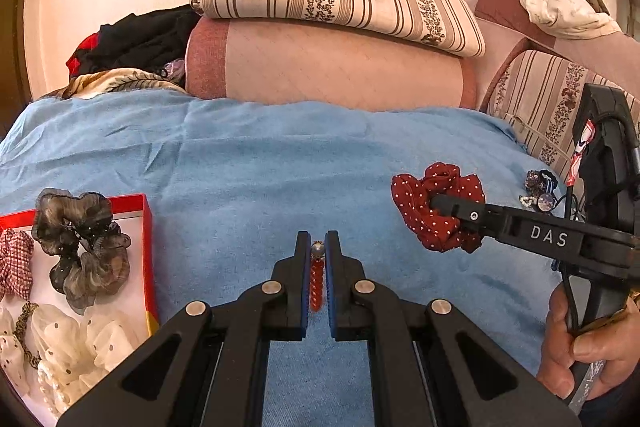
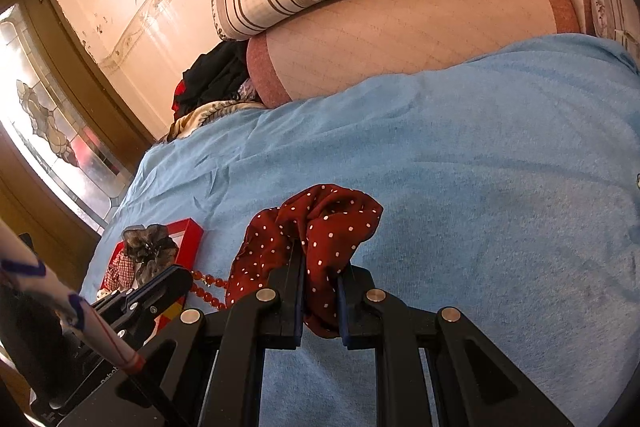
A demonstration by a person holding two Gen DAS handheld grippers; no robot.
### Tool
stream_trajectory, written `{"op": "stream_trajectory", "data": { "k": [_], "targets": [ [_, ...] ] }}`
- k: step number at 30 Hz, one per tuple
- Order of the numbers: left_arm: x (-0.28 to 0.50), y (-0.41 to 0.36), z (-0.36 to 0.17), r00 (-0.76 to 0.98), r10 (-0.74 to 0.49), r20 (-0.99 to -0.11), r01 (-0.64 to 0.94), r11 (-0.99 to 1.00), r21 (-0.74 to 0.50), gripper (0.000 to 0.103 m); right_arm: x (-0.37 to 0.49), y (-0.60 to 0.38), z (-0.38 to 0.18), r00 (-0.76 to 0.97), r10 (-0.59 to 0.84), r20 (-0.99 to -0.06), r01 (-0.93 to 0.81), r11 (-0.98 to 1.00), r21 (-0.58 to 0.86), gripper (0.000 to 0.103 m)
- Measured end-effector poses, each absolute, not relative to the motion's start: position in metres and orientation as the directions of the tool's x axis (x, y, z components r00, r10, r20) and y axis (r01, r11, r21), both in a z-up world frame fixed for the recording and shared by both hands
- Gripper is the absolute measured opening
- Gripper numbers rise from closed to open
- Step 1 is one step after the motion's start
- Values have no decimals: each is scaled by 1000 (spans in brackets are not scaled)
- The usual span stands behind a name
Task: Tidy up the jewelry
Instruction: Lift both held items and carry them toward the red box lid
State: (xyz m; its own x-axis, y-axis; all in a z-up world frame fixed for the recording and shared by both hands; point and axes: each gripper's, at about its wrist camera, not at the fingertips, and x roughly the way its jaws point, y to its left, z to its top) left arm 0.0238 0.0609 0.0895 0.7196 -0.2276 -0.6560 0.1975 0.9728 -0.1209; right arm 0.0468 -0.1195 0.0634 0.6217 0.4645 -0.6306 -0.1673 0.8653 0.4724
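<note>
At nine o'clock in your left wrist view sits the red box point(image 1: 140, 205), already carrying a grey scrunchie point(image 1: 82, 247), a checked one point(image 1: 16, 263), cream ones point(image 1: 96, 339) and a string of pearls point(image 1: 48, 383). It looks crowded, so anything you drop near its rim may slide back out onto the blue blanket point(image 1: 256, 163).

At six o'clock your left gripper point(image 1: 318, 247) is clenched on a red bead strand point(image 1: 317, 287) with a grey bead at its tip. Only a short length sits between the pads; in the right wrist view the rest trails loose point(image 2: 208, 293) toward the box. That tail could snag on the box edge or slip free if you swing quickly.

At three o'clock your right gripper point(image 1: 436, 202) grasps the red dotted scrunchie point(image 1: 436, 187) by one fold. The soft cloth may pull out of so narrow a bite. More small pieces point(image 1: 538, 187) lie just beyond it, well apart from the box.
</note>
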Motion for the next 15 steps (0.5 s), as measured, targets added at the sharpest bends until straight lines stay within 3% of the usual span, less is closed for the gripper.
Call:
{"op": "stream_trajectory", "data": {
  "k": [15],
  "targets": [
    [9,69,104,748,-205,-632,185,978,-99,6,43,-98,65,613,470,-635,-206,871,447,14]
  ]
}}
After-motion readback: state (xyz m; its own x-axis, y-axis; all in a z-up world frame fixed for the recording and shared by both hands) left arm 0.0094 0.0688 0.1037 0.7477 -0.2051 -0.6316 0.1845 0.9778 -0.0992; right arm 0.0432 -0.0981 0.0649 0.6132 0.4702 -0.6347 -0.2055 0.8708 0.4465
